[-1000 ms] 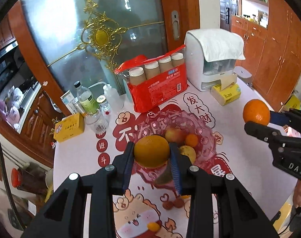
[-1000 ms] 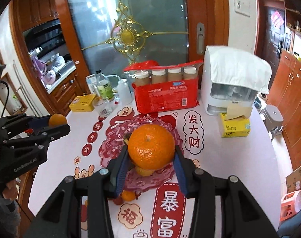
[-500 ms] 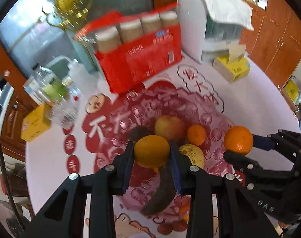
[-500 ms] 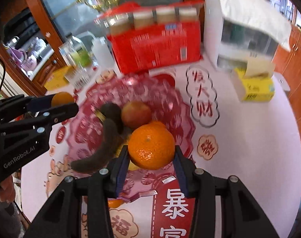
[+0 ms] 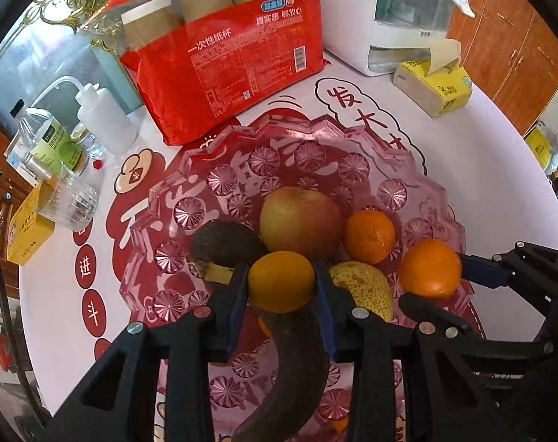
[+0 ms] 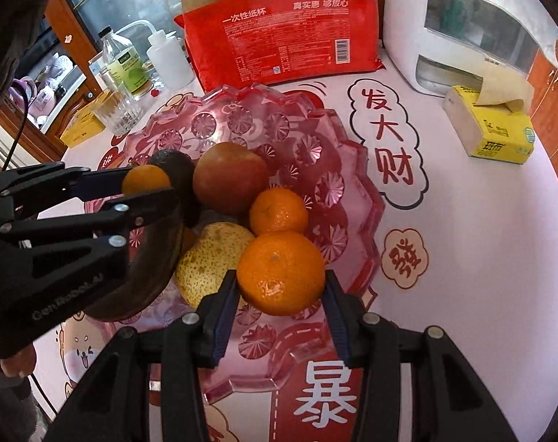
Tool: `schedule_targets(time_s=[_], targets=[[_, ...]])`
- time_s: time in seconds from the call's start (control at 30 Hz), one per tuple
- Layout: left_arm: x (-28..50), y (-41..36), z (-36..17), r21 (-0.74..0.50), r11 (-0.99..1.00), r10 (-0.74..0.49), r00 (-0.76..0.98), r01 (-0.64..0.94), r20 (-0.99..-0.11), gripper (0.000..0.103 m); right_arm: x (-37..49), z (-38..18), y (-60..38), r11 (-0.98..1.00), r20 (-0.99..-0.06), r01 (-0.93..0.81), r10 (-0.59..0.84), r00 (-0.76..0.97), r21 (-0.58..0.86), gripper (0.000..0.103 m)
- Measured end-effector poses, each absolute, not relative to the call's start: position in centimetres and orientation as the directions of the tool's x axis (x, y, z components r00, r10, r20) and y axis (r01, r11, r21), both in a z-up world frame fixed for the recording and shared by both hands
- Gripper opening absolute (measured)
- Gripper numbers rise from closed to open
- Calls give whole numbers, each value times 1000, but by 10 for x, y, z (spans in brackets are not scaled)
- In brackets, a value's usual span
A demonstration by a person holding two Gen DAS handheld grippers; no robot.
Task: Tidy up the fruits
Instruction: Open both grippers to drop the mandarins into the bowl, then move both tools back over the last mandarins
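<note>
My left tool (image 5: 282, 287) is clenched on a small orange (image 5: 281, 280) above the pink glass bowl (image 5: 220, 154), at its 7 o'clock side. My right tool (image 6: 281, 287) is easing apart around a larger orange (image 6: 281, 272), which rests at the bowl's 5 o'clock beside a pear (image 6: 209, 261) on the tabletop (image 6: 463, 221).

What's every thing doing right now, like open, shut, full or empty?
left gripper, shut on the small orange
right gripper, jaws opening, big tangerine between them
glass, upright, empty
tissue box, open, one tissue sticking out
banana, gone dark, lying in the bowl
</note>
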State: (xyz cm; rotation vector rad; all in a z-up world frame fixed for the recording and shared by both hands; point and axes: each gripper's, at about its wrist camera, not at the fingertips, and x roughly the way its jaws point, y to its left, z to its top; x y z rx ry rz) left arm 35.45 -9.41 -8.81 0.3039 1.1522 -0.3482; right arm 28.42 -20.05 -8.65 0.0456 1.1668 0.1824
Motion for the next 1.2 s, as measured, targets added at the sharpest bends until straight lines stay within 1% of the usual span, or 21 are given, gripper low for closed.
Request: schedule_targets(time_s=[0.03, 0.07, 0.13, 0.17, 0.23, 0.5, 0.63, 0.93, 1.0, 1.07, 1.2], targets=[[354, -94, -88, 54, 906, -114, 365, 420, -924, 39, 283, -86, -200, 984, -908, -121, 171, 383, 134, 46], [353, -94, -86, 57, 906, -114, 371, 420, -921, 47, 283, -86, -199, 983, -904, -122, 173, 390, 135, 49], [351, -92, -83, 64, 907, -113, 387, 416, -915, 58, 281, -83, -200, 984, -900, -118, 168, 403, 131, 52], [349, -91, -79, 67, 908, -115, 399, 413, -910, 59, 281, -82, -200, 982, -894, -123, 183, 410, 145, 53], [347, -89, -75, 61, 910, -119, 399, 411, -909, 59, 280, -78, -201, 978, -887, -127, 204, 415, 166, 53], [329, -72, -53, 42, 927, -126, 416, 372, -901, 60, 269, -67, -198, 978, -880, -122, 206, 429, 169, 54], [313, -61, -40, 7, 935, -150, 413, 354, -898, 60, 256, -61, -197, 975, -876, -126, 218, 430, 181, 54], [265, -39, 1, -40, 949, -186, 451, 313, -873, 60, 214, -26, -191, 962, -835, -171, 269, 480, 211, 53], [252, -33, 11, -43, 951, -190, 469, 305, -863, 62, 204, -17, -189, 959, -823, -183, 279, 494, 216, 53], [237, -25, 21, -44, 957, -187, 496, 286, -848, 70, 195, -10, -188, 957, -815, -193, 287, 503, 218, 53], [212, -11, 33, -29, 967, -166, 540, 252, -825, 71, 177, 0, -184, 949, -802, -215, 311, 509, 232, 53]])
